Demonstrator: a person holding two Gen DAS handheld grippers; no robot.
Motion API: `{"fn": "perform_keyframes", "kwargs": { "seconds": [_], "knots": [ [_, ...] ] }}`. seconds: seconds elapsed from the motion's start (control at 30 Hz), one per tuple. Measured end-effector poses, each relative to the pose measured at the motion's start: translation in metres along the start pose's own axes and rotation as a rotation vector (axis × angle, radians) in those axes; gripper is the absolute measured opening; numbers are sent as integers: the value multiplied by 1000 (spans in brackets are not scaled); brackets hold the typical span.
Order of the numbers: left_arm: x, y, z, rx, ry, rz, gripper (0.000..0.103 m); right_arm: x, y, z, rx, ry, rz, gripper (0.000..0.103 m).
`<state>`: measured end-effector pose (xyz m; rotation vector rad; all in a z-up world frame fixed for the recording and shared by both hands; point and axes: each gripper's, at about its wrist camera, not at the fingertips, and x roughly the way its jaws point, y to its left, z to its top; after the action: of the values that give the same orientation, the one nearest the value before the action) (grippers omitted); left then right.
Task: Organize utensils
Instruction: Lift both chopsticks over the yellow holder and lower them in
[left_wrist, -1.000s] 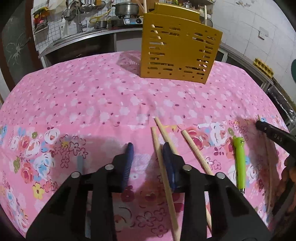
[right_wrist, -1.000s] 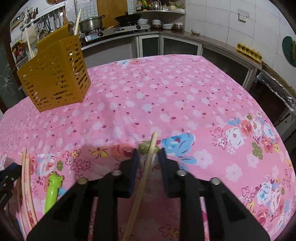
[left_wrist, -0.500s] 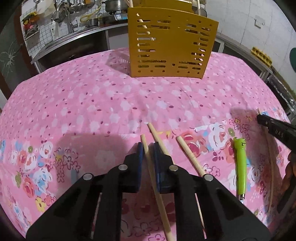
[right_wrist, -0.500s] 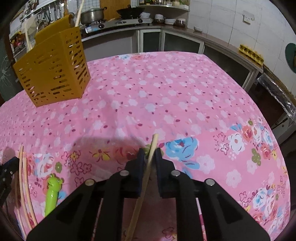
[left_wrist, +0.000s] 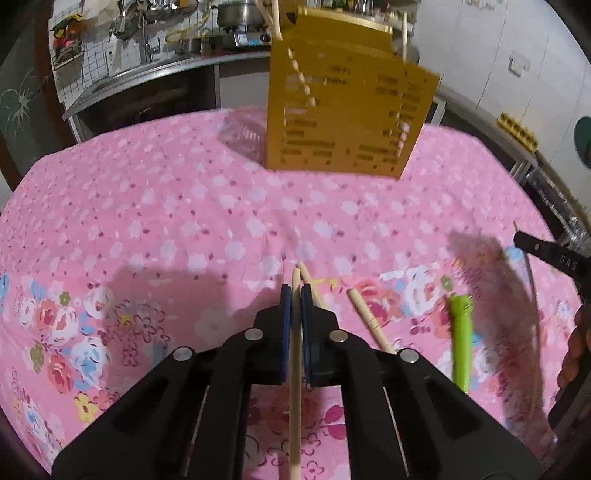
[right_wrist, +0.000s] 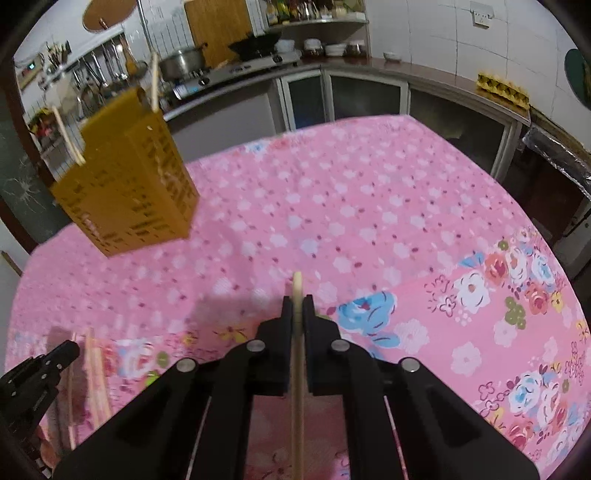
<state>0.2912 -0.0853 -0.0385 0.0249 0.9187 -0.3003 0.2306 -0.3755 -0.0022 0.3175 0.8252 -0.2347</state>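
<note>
Nearest me, my left tool (left_wrist: 295, 295) is clamped on one wooden chopstick (left_wrist: 294, 369), which runs back between the blue pads and pokes out just past their tips. My right tool (right_wrist: 297, 306) grips a second chopstick (right_wrist: 297, 369) the same way, its tip showing just beyond the pads. Both sit low over the surface (left_wrist: 184, 206), which is covered in a pink flowered cloth. In the left wrist view I count two more loose chopsticks on the cloth: one (left_wrist: 310, 280) crossing just right of the held one and partly hidden by the tool, another (left_wrist: 371, 321) a little further right. Right of that lies one green pen-like utensil with a cartoon head (left_wrist: 461, 343), blurred, and beyond it at the right edge a thin pale stick (left_wrist: 532, 295) under the right tool's black body. In the right wrist view a few thin sticks (right_wrist: 94, 373) lie at the near left beside my left tool; they are too blurred to count. At the far side stands one slotted yellow utensil holder (left_wrist: 343, 118), with three chopsticks showing above its rim in the left wrist view. Behind it is the kitchen counter (right_wrist: 369, 70) with one steel pot (right_wrist: 181, 64) on the stove.
</note>
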Motion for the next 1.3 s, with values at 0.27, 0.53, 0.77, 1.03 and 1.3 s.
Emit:
{"fn": "perform_keyframes", "kwargs": {
  "seconds": [0.27, 0.53, 0.77, 1.03, 1.3],
  "knots": [
    [-51, 10, 18, -49, -161, -59, 4, -41, 9, 10, -4, -142, 91, 6],
    [-81, 15, 34, -60, -292, -79, 4, -77, 21, 12, -41, -311, 194, 6],
    [-102, 14, 51, -33, -407, -82, 4, -87, 37, 25, -84, -393, 243, 6],
    [-129, 5, 97, 14, -548, -59, 4, -108, 65, 58, -155, -612, 295, 6],
    [-160, -12, 162, 53, -717, -51, 4, -122, 96, 121, -123, -825, 408, 6]
  ]
}}
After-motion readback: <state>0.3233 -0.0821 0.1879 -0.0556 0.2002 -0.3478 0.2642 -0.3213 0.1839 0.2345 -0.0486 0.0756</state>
